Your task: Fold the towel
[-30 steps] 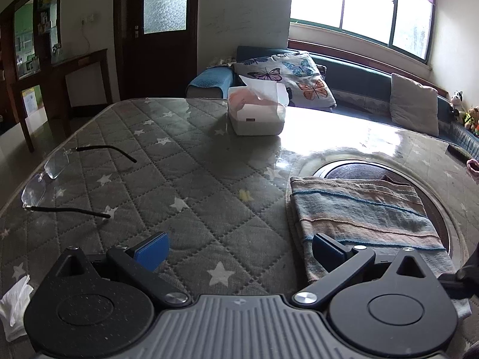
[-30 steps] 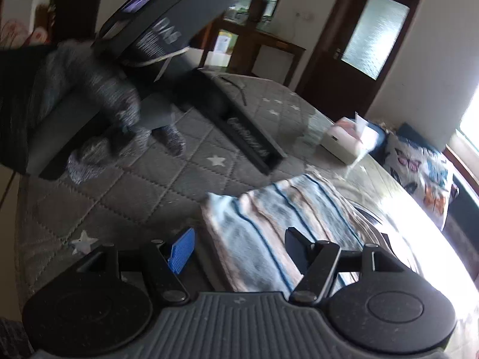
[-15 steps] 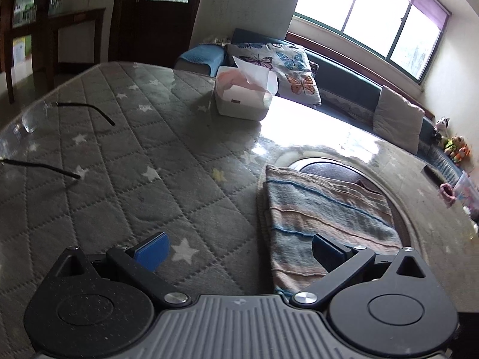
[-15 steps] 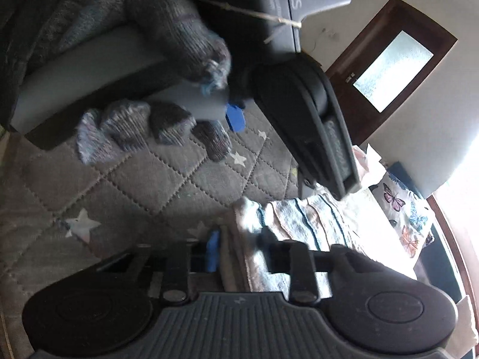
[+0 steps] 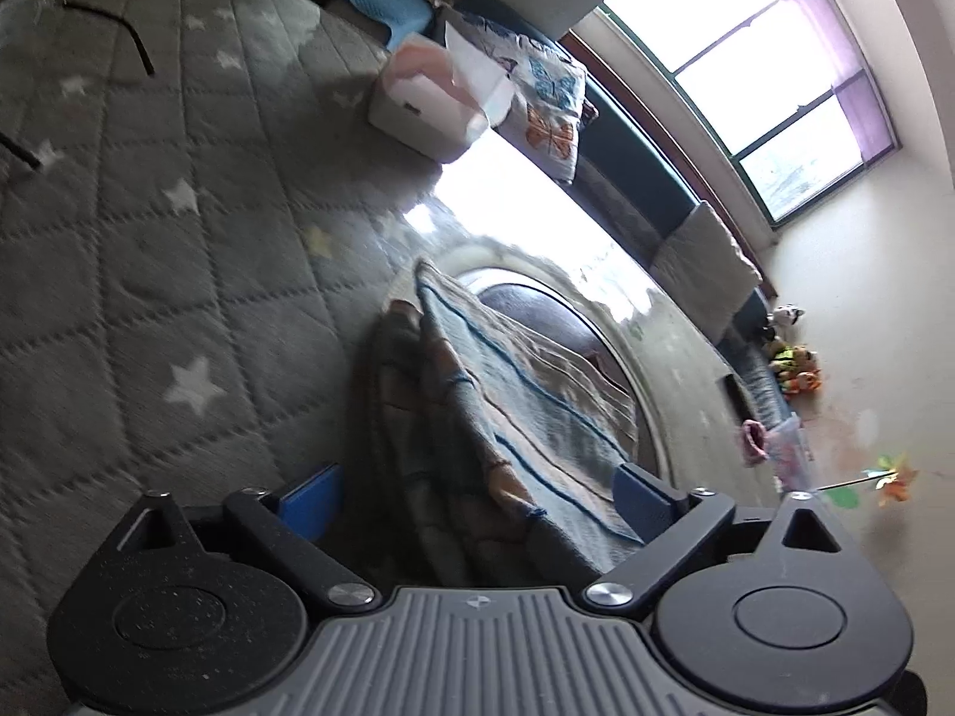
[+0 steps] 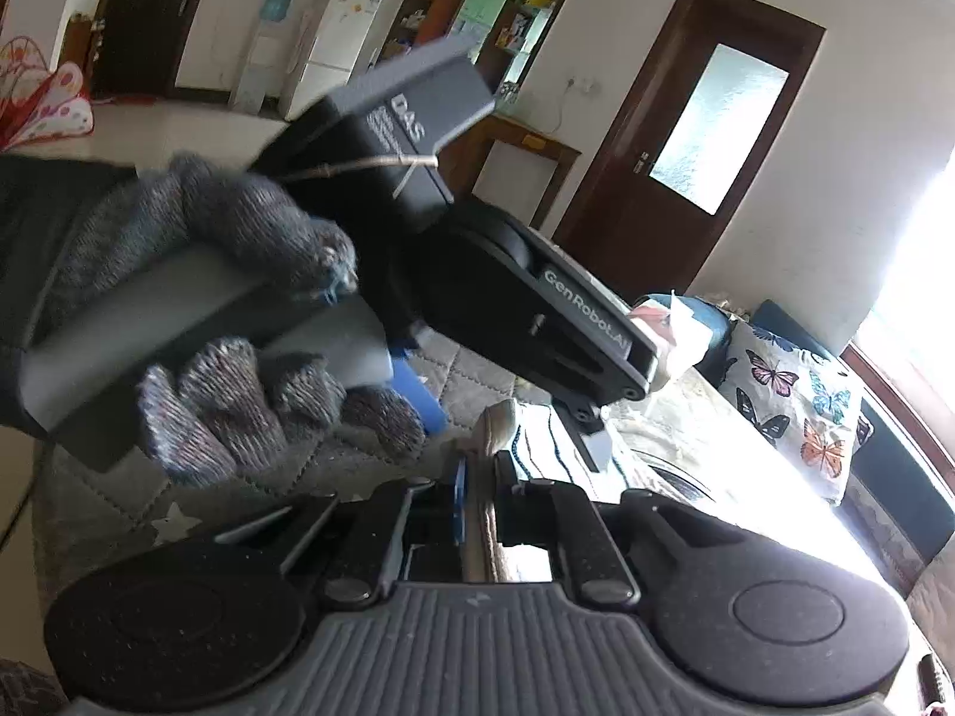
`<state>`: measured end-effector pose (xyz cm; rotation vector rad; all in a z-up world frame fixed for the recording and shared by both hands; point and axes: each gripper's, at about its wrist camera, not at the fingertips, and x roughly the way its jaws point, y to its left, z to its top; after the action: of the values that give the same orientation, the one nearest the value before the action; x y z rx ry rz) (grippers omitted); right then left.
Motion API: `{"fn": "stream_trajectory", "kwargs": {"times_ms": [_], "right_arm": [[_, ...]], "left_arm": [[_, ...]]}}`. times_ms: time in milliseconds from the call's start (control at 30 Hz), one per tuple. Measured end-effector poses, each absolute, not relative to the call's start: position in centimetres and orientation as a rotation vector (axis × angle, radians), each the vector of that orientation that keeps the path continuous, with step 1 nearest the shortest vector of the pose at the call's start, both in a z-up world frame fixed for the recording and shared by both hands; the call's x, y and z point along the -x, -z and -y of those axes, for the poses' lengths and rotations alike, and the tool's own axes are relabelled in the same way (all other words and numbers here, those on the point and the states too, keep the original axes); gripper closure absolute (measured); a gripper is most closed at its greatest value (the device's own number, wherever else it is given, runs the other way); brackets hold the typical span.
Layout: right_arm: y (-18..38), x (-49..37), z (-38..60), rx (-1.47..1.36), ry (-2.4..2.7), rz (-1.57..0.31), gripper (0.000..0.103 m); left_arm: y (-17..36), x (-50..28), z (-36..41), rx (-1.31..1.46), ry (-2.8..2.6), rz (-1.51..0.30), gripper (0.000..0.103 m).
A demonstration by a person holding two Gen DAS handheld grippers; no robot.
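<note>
Towel (image 5: 507, 417) seen part-folded on desk (image 5: 179, 274), below tissue box (image 5: 430, 101). Near edge pinched, lifted by right claw (image 6: 477, 501). Left claw (image 5: 477, 501) spread wide around towel, nothing gripped. Further fold judged outstanding.

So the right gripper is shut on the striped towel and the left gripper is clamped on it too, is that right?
Not quite. The right gripper is shut on the striped towel, but the left gripper is open: the left wrist view shows its blue fingers spread wide either side of the towel's raised edge.
</note>
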<state>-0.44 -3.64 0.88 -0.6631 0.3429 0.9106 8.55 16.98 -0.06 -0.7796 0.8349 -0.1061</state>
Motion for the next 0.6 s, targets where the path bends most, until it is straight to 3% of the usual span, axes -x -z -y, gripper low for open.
{"fn": "stream_trajectory", "kwargs": {"times_ms": [133,300,367,600], "right_arm": [[-1.4,0.9,4.9,0.634,-0.914,-0.340,0.096],[-1.5,1.0,5.8,0.624,-0.940,-0.349,0.095],[-1.7,0.7,6.2,0.610,-0.950,-0.368,0.093],[-2.8,0.4,8.5,0.534,-0.935,-0.409,0.090]], "left_arm": [[1.2,-8.5,-16.7,0.855,0.150,-0.843,0.023],[2.1,-8.4,-16.7,0.885,0.157,-0.857,0.068],[2.4,-8.4,-16.9,0.889,0.155,-0.858,0.076],[2.9,-8.2,-17.3,0.893,0.153,-0.856,0.077]]}}
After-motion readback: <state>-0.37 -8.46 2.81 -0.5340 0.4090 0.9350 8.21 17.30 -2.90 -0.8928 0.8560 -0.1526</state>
